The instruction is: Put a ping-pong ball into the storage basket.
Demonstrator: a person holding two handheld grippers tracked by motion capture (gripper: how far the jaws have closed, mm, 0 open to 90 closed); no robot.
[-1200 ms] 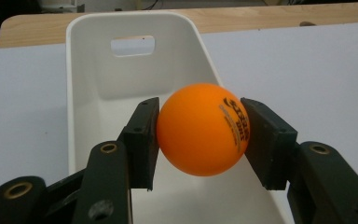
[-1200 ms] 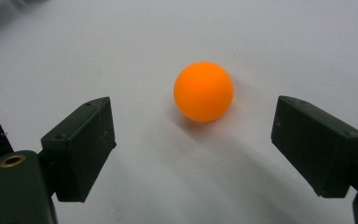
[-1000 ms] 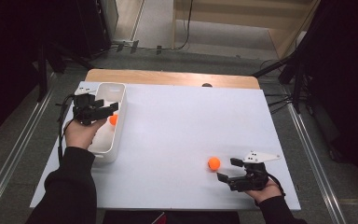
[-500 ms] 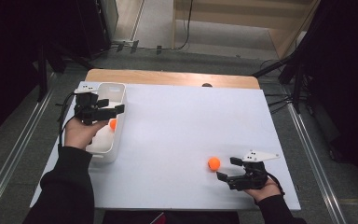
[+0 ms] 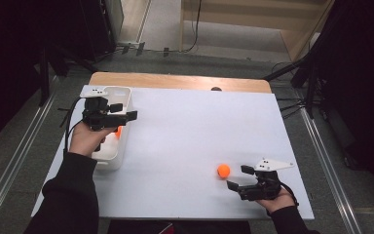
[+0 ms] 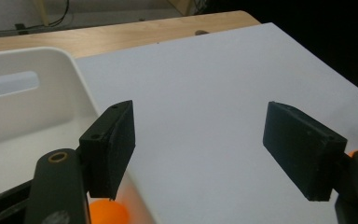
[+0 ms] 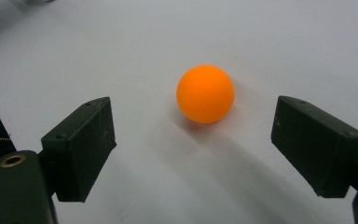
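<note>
An orange ball [image 5: 223, 170] [image 7: 205, 93] rests on the white table top [image 5: 190, 131] at the front right. My right gripper [image 5: 238, 177] [image 7: 192, 131] is open just behind it, one jaw to each side, not touching it. A white bin [image 5: 110, 163] [image 6: 28, 107] stands at the left edge and holds a second orange ball [image 5: 118, 131] [image 6: 107, 212]. My left gripper [image 5: 125, 111] [image 6: 200, 126] hovers open over the bin's right rim with nothing between its jaws.
A strip of wooden table [image 5: 175, 80] with a small dark knob [image 5: 216, 89] runs along the back. Dark stands and cables surround the table on the grey floor.
My left gripper has drifted slightly right over the bin's rim. The right gripper and the ball on the table have stayed put.
</note>
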